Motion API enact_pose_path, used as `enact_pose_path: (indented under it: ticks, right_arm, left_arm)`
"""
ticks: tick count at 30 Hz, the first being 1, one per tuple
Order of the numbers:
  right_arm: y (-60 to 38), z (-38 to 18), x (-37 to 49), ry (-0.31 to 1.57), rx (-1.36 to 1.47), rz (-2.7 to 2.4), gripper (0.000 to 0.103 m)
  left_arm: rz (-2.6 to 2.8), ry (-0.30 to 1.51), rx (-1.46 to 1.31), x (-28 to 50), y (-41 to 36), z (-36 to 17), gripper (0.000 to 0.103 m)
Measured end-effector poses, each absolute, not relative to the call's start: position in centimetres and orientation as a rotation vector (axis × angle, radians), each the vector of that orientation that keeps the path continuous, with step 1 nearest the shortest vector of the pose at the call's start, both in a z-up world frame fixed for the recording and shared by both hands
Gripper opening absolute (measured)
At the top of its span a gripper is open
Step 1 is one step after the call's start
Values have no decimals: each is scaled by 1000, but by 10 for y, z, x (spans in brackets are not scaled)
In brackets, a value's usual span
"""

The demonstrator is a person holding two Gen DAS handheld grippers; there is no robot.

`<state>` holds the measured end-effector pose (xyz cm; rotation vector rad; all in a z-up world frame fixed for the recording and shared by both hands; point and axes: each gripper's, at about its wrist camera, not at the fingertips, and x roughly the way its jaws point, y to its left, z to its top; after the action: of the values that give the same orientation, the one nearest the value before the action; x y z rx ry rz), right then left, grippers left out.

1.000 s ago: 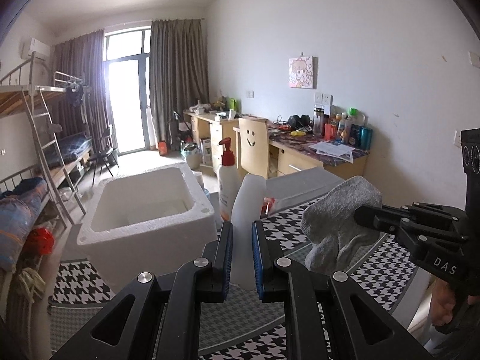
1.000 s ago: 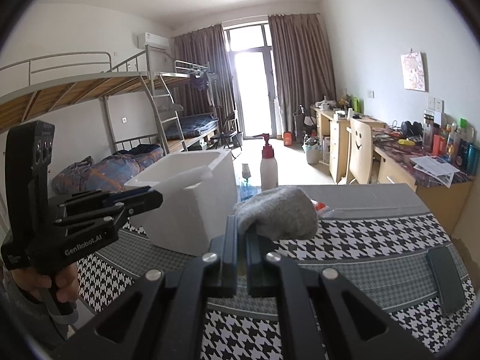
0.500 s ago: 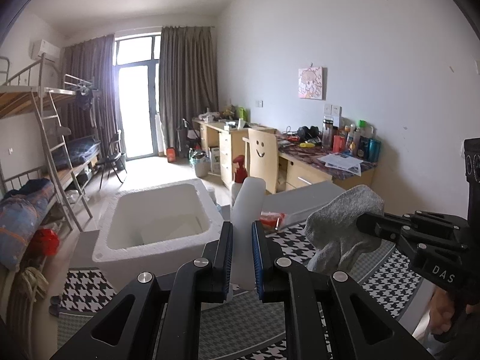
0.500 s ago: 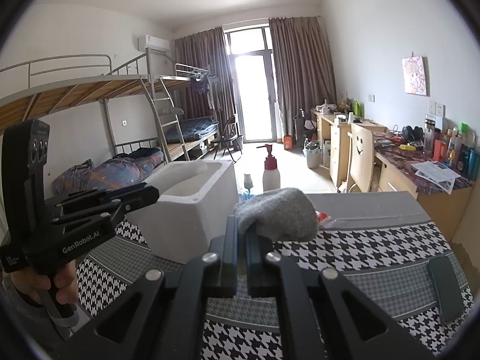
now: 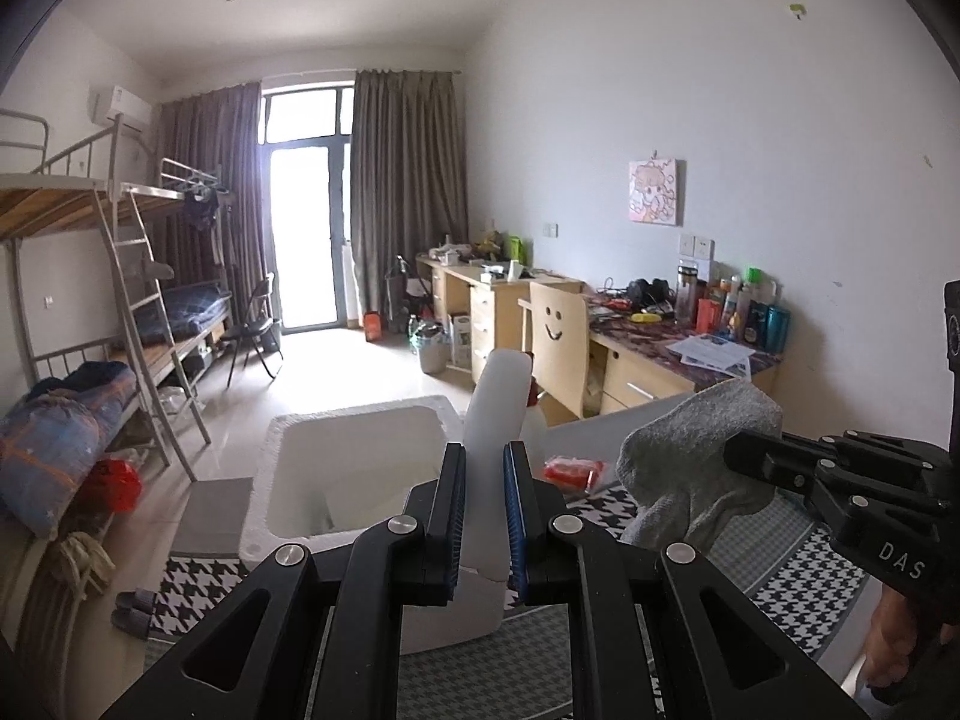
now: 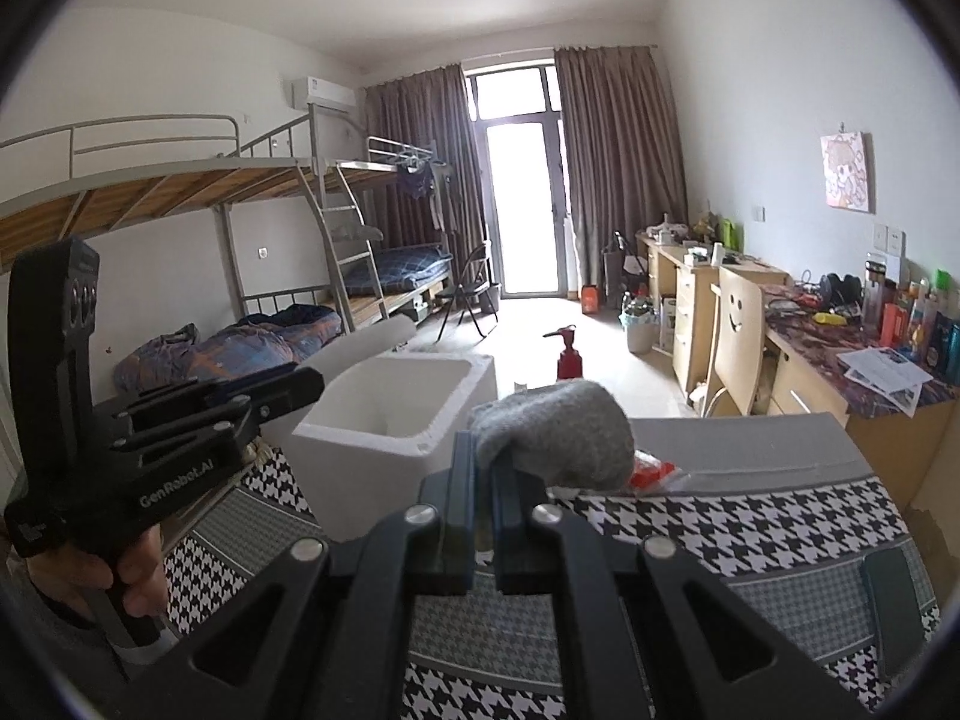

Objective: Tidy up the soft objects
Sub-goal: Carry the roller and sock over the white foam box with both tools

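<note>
My left gripper (image 5: pixel 483 450) is shut on a white foam piece (image 5: pixel 497 414) and holds it up above the near edge of an open white foam box (image 5: pixel 354 468). My right gripper (image 6: pixel 483 450) is shut on a grey sock (image 6: pixel 558 435), held in the air to the right of the box (image 6: pixel 396 414). The sock also shows in the left wrist view (image 5: pixel 696 456), pinched by the right gripper (image 5: pixel 735 456). The left gripper shows in the right wrist view (image 6: pixel 312 387), with the white foam piece (image 6: pixel 366 348) sticking out over the box's left side.
A houndstooth cloth (image 6: pixel 720 528) covers the table. A red packet (image 6: pixel 651 474) lies behind the sock. A red-pump bottle (image 6: pixel 567 357) stands behind the box. A dark flat object (image 6: pixel 894 606) lies at the right. Bunk beds stand left, desks right.
Both grippers have risen with their loads. The foam box now lies lower in both views, and I look down into its opening. The grips have not changed.
</note>
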<state>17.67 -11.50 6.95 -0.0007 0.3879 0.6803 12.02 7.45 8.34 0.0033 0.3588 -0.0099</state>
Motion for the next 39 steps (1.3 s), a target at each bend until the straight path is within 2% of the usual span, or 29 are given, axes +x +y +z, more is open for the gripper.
enact_pose_path:
  ticks: [21, 39]
  right_arm:
    - [-84, 80, 191, 367, -18, 744, 6]
    - [-58, 82, 209, 370, -50, 777, 6]
  left_arm:
    - [139, 328, 1, 135, 99, 93, 14]
    - [210, 379, -30, 162, 121, 84, 14]
